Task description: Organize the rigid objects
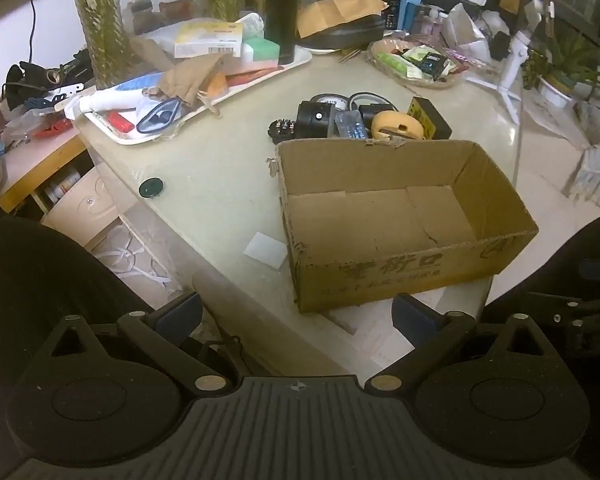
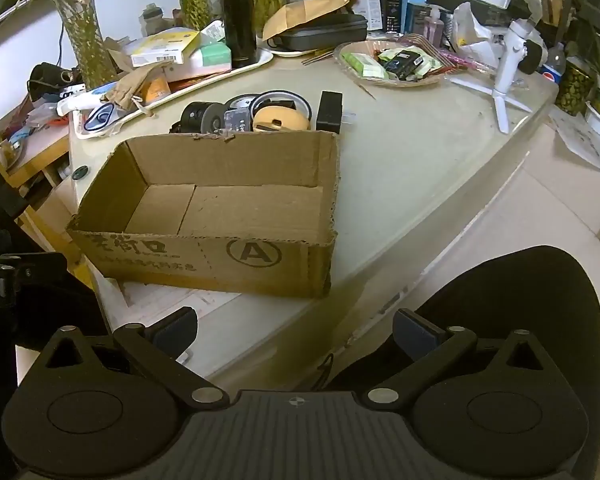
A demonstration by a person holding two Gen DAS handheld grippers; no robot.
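An open, empty cardboard box (image 1: pixel 416 280) (image 2: pixel 204 256) stands at the near edge of the pale table (image 1: pixel 212 184) (image 2: pixel 412 160). Behind it lies a cluster of rigid objects: a black round device (image 1: pixel 314 120) (image 2: pixel 200 116), a yellow rounded object (image 1: pixel 396 124) (image 2: pixel 280 120), a black block (image 1: pixel 428 118) (image 2: pixel 329 112), a small remote (image 1: pixel 350 124) and a round ring (image 2: pixel 280 100). My left gripper (image 1: pixel 296 316) is open and empty, short of the box's near left corner. My right gripper (image 2: pixel 296 330) is open and empty, below the box's near right corner.
A white tray (image 1: pixel 260 80) (image 2: pixel 256 66) of clutter with a black flask (image 1: pixel 282 8) (image 2: pixel 239 12) stands back left. A basket of packets (image 1: pixel 416 62) (image 2: pixel 388 64) and a white tripod (image 1: pixel 512 60) (image 2: pixel 504 80) stand back right. A dark round cap (image 1: pixel 151 188) lies at the left edge.
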